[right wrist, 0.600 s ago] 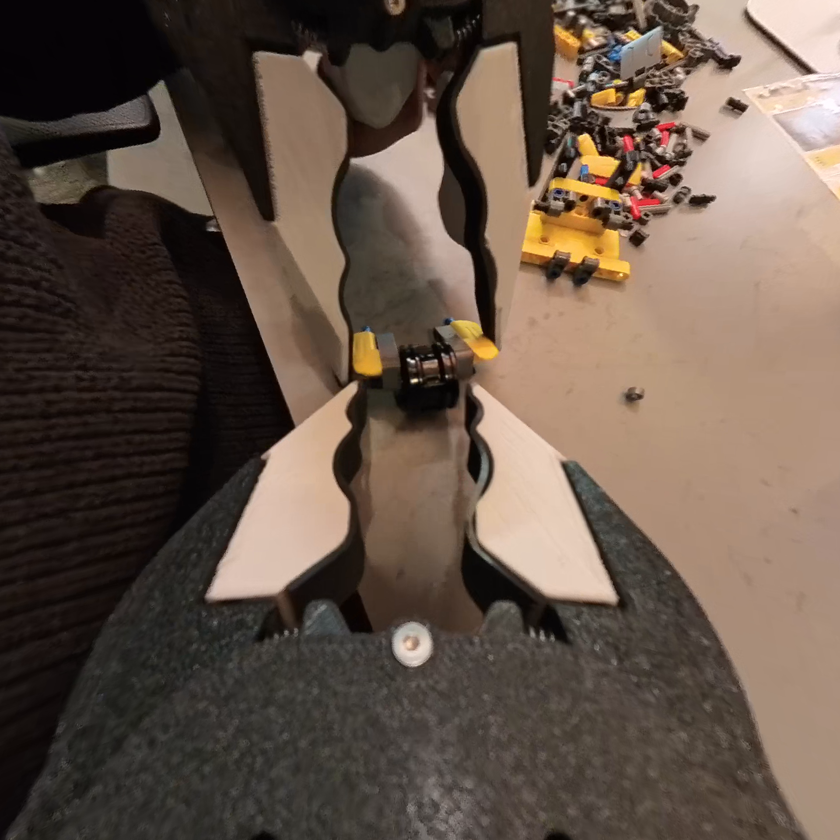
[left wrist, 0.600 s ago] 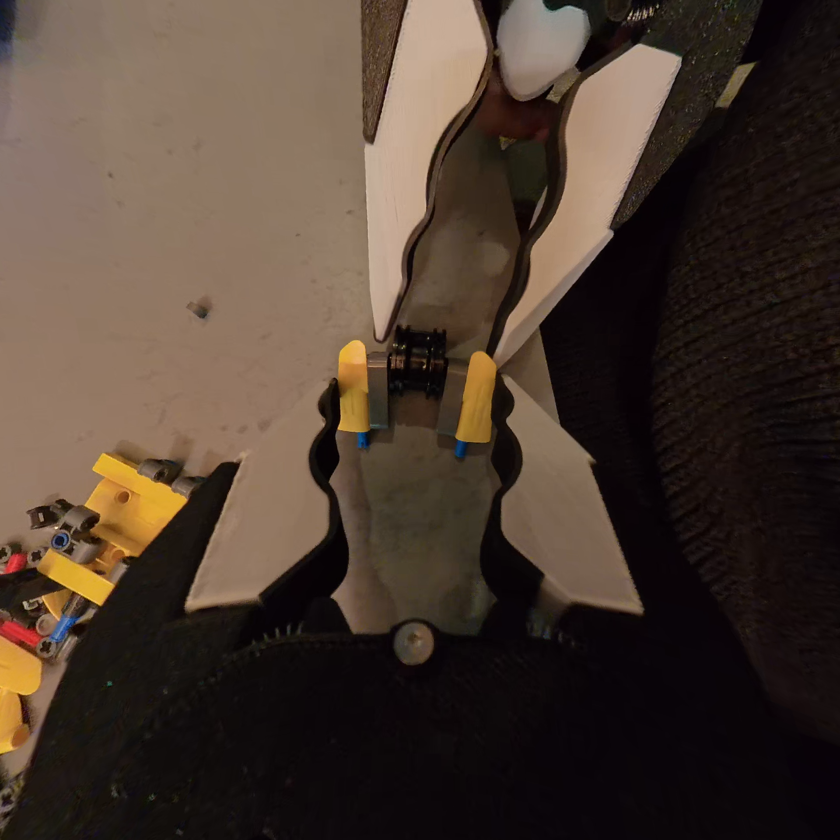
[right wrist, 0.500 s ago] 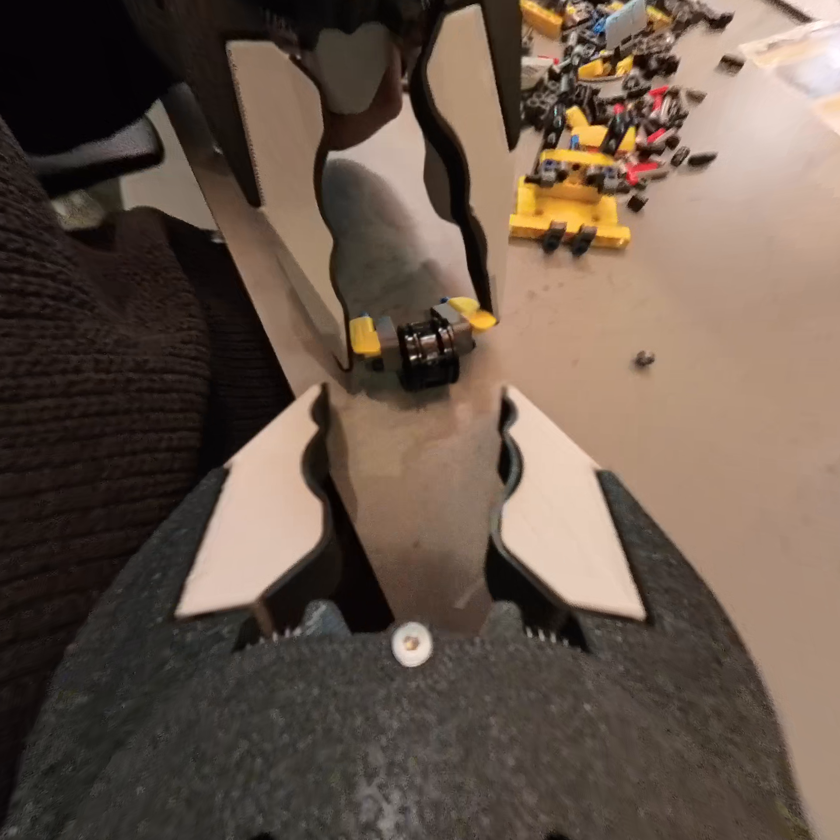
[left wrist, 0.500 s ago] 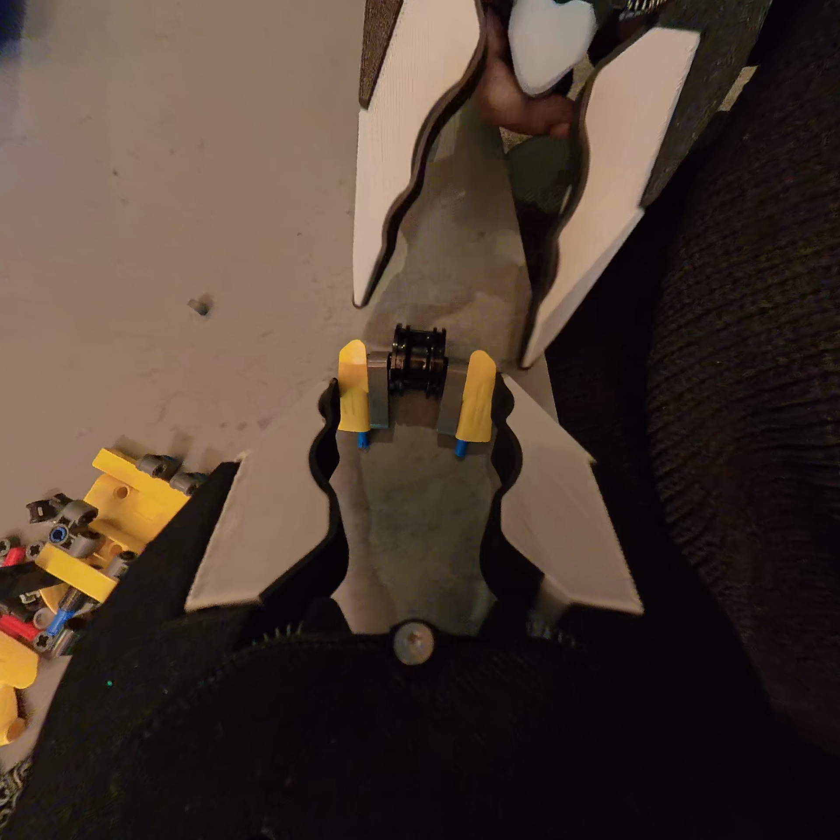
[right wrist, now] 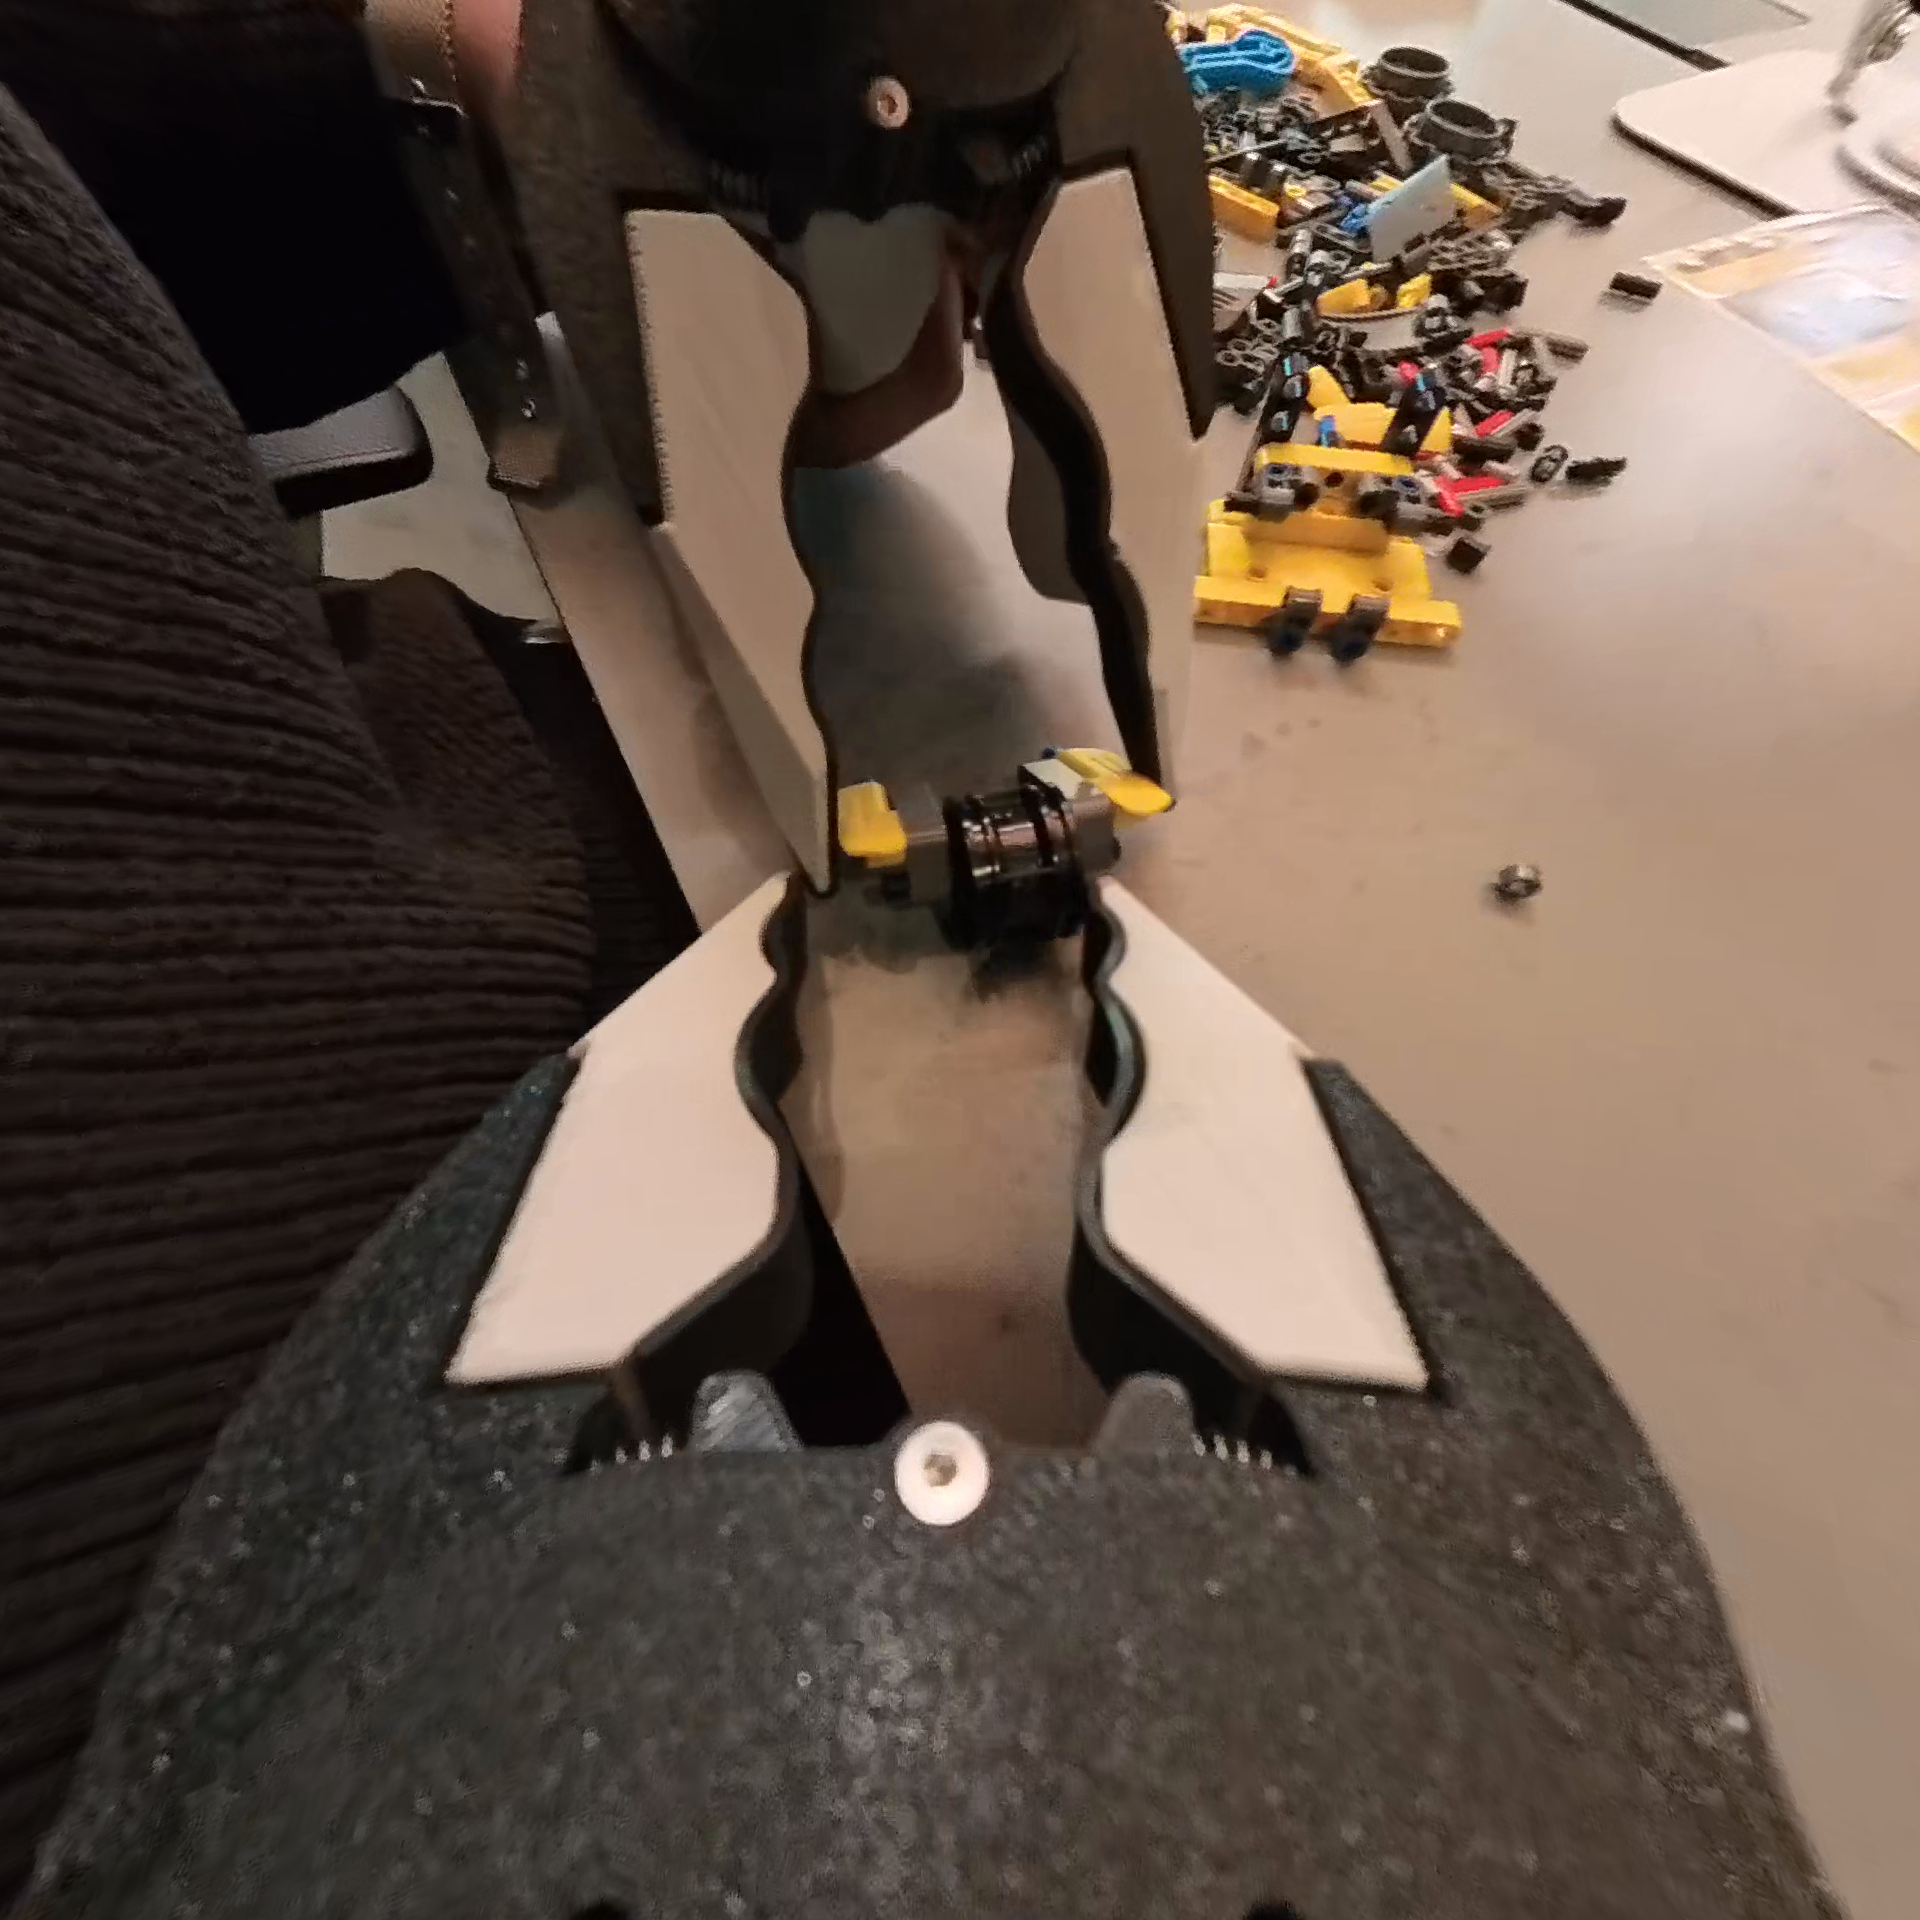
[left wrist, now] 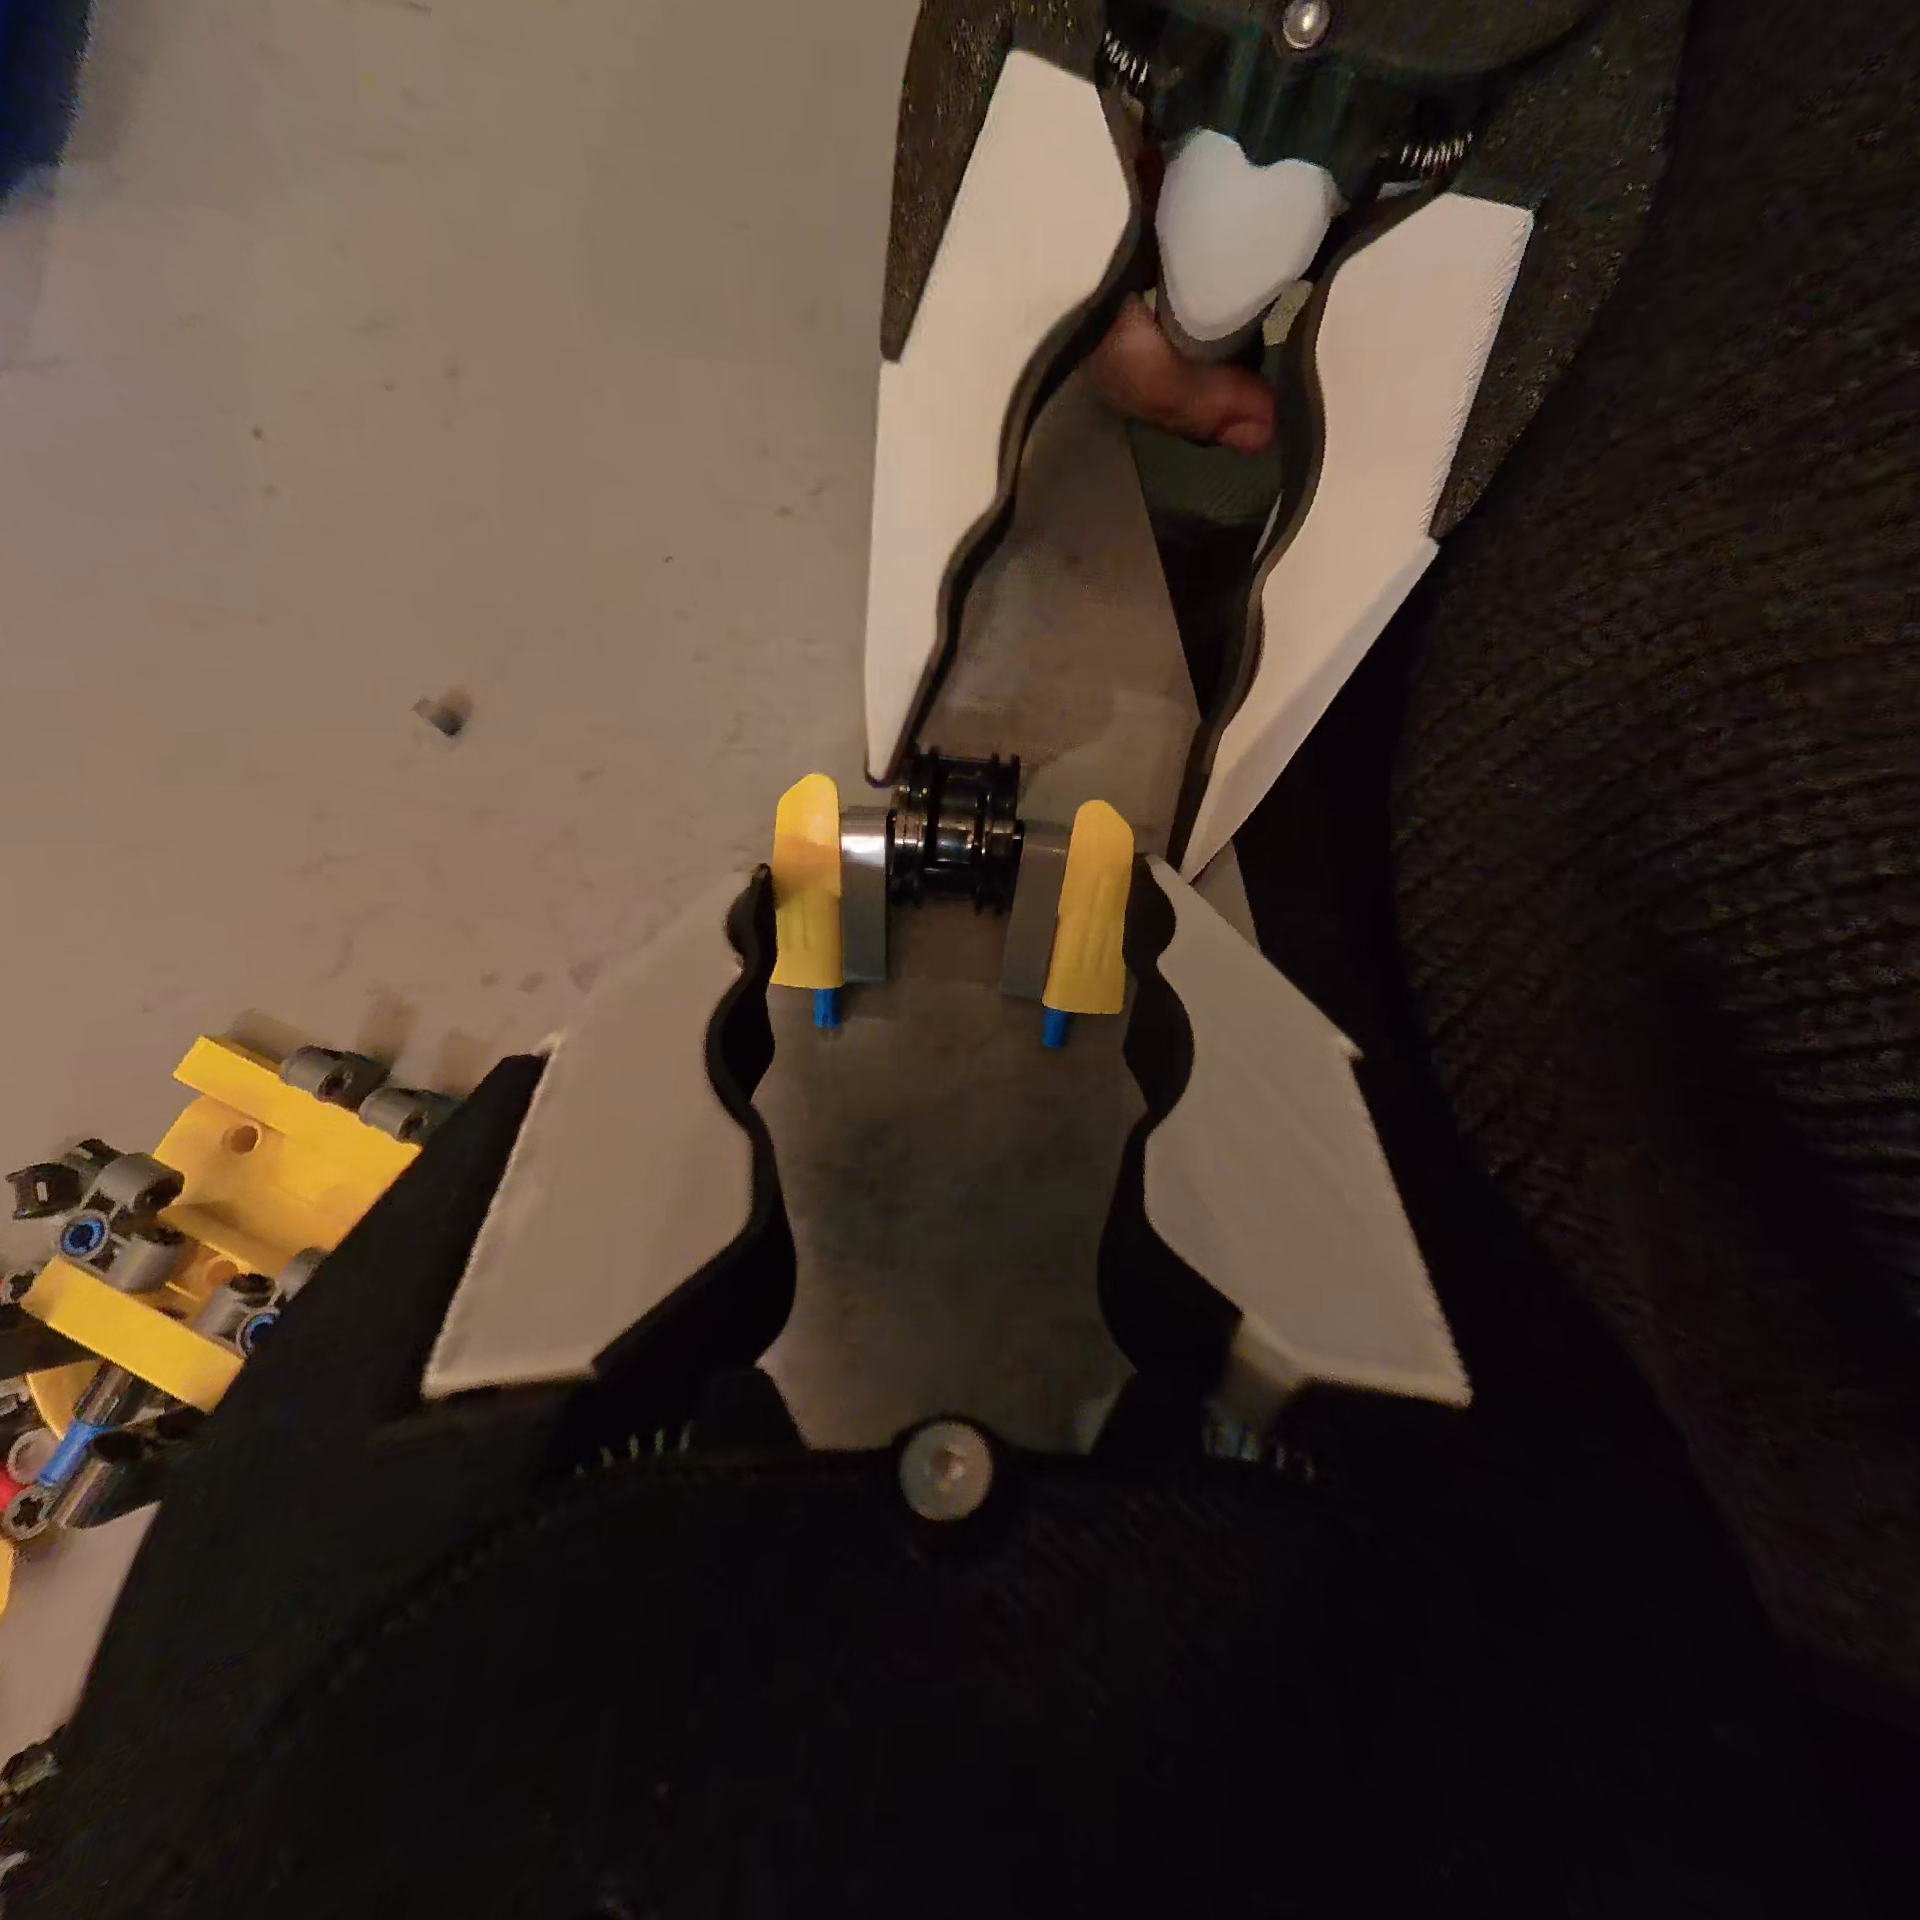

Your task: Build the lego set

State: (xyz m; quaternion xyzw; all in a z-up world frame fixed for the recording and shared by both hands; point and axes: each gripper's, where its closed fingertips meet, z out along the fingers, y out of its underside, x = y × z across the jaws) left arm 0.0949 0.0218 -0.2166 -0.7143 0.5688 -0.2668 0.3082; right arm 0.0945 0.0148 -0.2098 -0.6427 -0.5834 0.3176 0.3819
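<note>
A small toy assembly [left wrist: 951,847] has a black spool in the middle, grey links on both sides and yellow end caps with blue pins. My left gripper [left wrist: 951,883] is shut on it, with its pads on the yellow caps, and holds it just above the grey table [left wrist: 416,416]. My right gripper [left wrist: 1039,816] faces it from the far side, open, with one fingertip at the spool and the other by the right cap. In the right wrist view the assembly [right wrist: 1003,842] sits just past my right gripper [right wrist: 945,904], and the left gripper [right wrist: 987,821] holds it from above.
A yellow plate with grey connectors [left wrist: 260,1174] lies at the left beside loose pieces. It shows in the right wrist view [right wrist: 1325,582] in front of a heap of toy parts [right wrist: 1403,260]. A small grey piece [right wrist: 1515,883] lies alone. A dark knit garment [left wrist: 1662,935] is close by. My two grippers' fingertips are within a few centimetres of each other.
The right gripper opened wide and drew back from the spool, then came in again with its jaws narrower. The left gripper kept its hold and did not move.
</note>
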